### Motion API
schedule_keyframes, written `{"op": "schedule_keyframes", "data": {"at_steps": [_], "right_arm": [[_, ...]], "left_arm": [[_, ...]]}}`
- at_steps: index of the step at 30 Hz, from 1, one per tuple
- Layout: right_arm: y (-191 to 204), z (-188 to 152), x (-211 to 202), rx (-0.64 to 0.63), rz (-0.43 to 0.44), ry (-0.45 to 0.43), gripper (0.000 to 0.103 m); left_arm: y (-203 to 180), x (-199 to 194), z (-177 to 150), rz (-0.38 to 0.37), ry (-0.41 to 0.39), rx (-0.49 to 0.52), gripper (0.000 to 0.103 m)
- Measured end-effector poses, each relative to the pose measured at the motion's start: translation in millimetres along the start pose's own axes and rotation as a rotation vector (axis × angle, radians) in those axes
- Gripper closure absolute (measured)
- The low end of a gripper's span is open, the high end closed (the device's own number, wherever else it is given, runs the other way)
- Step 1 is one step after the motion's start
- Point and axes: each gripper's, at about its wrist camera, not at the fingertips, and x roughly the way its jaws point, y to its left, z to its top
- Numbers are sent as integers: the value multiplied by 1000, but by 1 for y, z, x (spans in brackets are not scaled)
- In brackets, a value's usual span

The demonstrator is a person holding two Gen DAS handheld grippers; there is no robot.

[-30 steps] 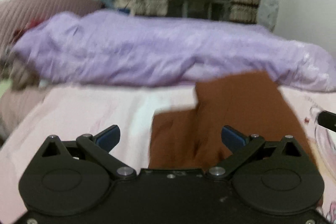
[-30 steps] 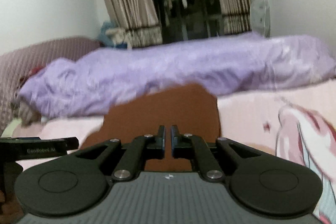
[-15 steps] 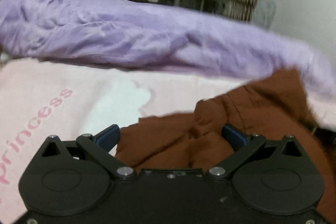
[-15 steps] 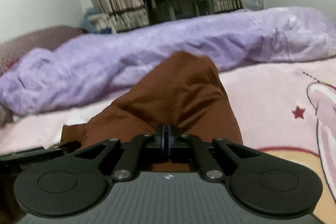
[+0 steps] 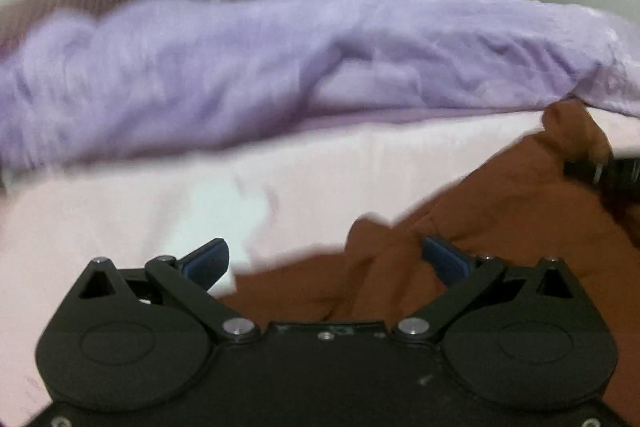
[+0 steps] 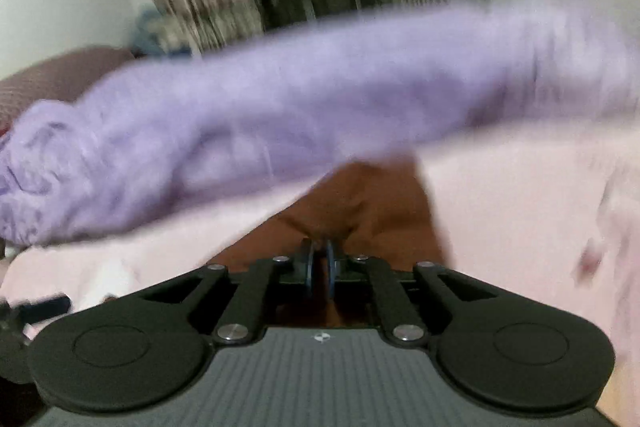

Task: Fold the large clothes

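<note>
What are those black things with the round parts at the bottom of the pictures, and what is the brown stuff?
Those are two grabbing tools that a person holds, one in each hand. Each has a camera looking along its fingers, so you get one picture per hand. The left gripper is open, with brown cloth bunched between its blue fingers. The right gripper is pinched shut on the same brown cloth. The cloth lies on a pink bed sheet, and a purple blanket is heaped behind. Both pictures are blurry.

The rust-brown garment point(image 5: 500, 211) lies rumpled on the pink bedsheet point(image 5: 160, 195), one edge lifted.
</note>
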Motion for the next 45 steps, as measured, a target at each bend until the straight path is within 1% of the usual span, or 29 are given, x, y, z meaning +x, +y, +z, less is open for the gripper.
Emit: {"op": "schedule_keyframes", "data": {"at_steps": [1, 3, 5, 7, 8, 10, 11, 12, 13, 14, 15, 16, 17, 18, 20, 21, 23, 25, 28, 30, 31, 34, 35, 37, 39, 41, 43, 44, 45], "right_arm": [[-10, -2, 4, 51, 32, 17, 96], [-23, 2, -5, 136, 95, -21, 96], [-25, 0, -3, 143, 97, -21, 96], [-26, 3, -3, 143, 96, -14, 96], [-26, 5, -4, 137, 94, -13, 94], [-22, 7, -11, 115, 94, -4, 89], [-19, 11, -20, 104, 105, -4, 79], [-20, 14, -28, 90, 119, -5, 61], [-20, 16, -43, 69, 132, -16, 47], [-22, 17, -56, 49, 132, -35, 18], [-23, 18, -69, 27, 124, -62, 6], [-26, 18, -85, -8, 117, -92, 6], [-29, 18, -97, -40, 108, -106, 6], [-33, 19, -106, -62, 99, -106, 6], [-46, 21, -122, -71, 100, -86, 6], [-54, 21, -128, -63, 116, -67, 6], [-69, 18, -132, -49, 164, -9, 6], [-76, 12, -129, -48, 177, 44, 6], [-76, -2, -126, -69, 160, 95, 6], [-72, -10, -119, -74, 189, 146, 6], [-71, -14, -117, -72, 206, 165, 6], [-67, -17, -112, -58, 227, 177, 4], [-69, -17, -111, -51, 238, 183, 1], [-76, -15, -104, -28, 274, 206, 0], [-84, -17, -94, 8, 293, 231, 0], [-91, -22, -82, 67, 328, 254, 0], [-93, -26, -66, 158, 414, 285, 0], [-94, -29, -52, 225, 467, 320, 0], [-94, -31, -45, 264, 470, 334, 0]], "left_arm": [[6, -3, 2, -14, -4, -28, 0], [11, -10, 5, -13, -33, -49, 0], [2, -10, 4, 21, -38, -5, 0], [-2, -12, 4, 37, -39, 14, 0], [-3, -13, 6, 41, -37, 19, 0], [-4, -23, 6, 49, -30, 28, 0], [-2, -30, 9, 54, -23, 35, 0], [1, -38, 11, 43, -12, 30, 0], [9, -44, 14, 10, 5, 8, 0], [23, -53, 18, -35, 26, -40, 0], [37, -63, 21, -70, 34, -82, 0], [48, -72, 23, -86, 27, -94, 0], [57, -84, 24, -71, 17, -78, 0], [64, -96, 24, -33, 10, -41, 0], [73, -112, 19, 18, 17, 24, 0], [78, -118, 15, 13, 36, 47, 0], [88, -123, 4, -32, 78, 57, 0], [94, -119, -8, -62, 131, 46, 0], [97, -106, -28, -119, 204, 5, 0], [96, -94, -38, -182, 246, -42, 0], [97, -88, -43, -201, 266, -63, 0], [100, -75, -52, -242, 300, -118, 0], [103, -73, -53, -263, 303, -130, 0], [110, -64, -53, -314, 317, -154, 0], [114, -61, -52, -335, 286, -156, 0], [107, -57, -48, -314, 272, -132, 0], [95, -52, -43, -295, 262, -110, 0], [90, -51, -41, -298, 266, -105, 0], [91, -51, -39, -304, 279, -113, 0]]}}
